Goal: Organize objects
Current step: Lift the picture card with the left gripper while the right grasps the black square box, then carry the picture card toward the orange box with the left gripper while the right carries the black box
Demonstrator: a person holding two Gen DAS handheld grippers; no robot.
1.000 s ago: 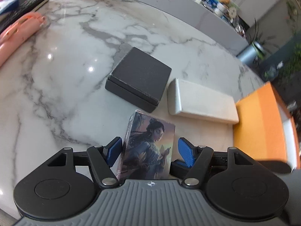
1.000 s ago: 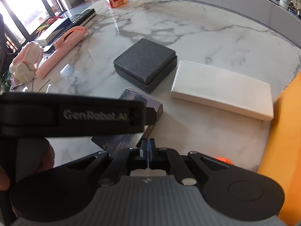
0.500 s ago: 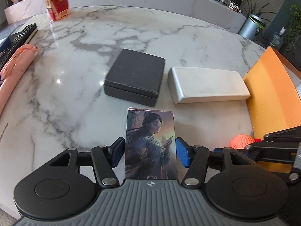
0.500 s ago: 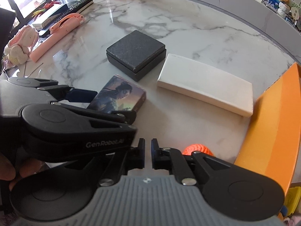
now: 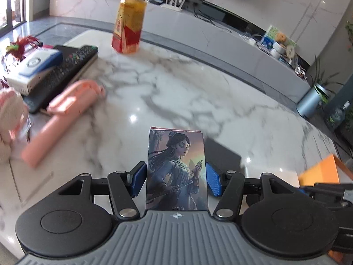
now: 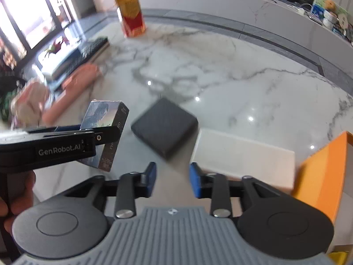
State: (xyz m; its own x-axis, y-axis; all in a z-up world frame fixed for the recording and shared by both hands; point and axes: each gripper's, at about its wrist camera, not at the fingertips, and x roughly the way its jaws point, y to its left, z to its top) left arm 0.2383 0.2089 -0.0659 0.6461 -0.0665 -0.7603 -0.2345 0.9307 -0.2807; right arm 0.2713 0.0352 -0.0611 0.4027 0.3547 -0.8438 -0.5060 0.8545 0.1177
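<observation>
My left gripper (image 5: 176,182) is shut on a card box (image 5: 177,170) printed with a woman in blue, and holds it lifted above the marble table (image 5: 176,92). The same card box (image 6: 106,130) shows at the left of the right wrist view, clamped in the left gripper (image 6: 97,135). My right gripper (image 6: 173,180) is open and empty, above the table in front of a black square box (image 6: 164,128) and a flat white box (image 6: 245,156). Only a corner of the black box (image 5: 222,154) shows behind the card box in the left wrist view.
An orange box (image 6: 324,172) stands at the right edge. A pink case (image 5: 64,114), a remote (image 5: 61,75), a white and blue box (image 5: 33,66) and a plush toy (image 5: 8,119) lie at the left. A yellow and red bottle (image 5: 129,24) stands at the back.
My left gripper has lifted the card box off the table and tilted up. My right gripper has opened wider and risen. Both views now look further across the table.
</observation>
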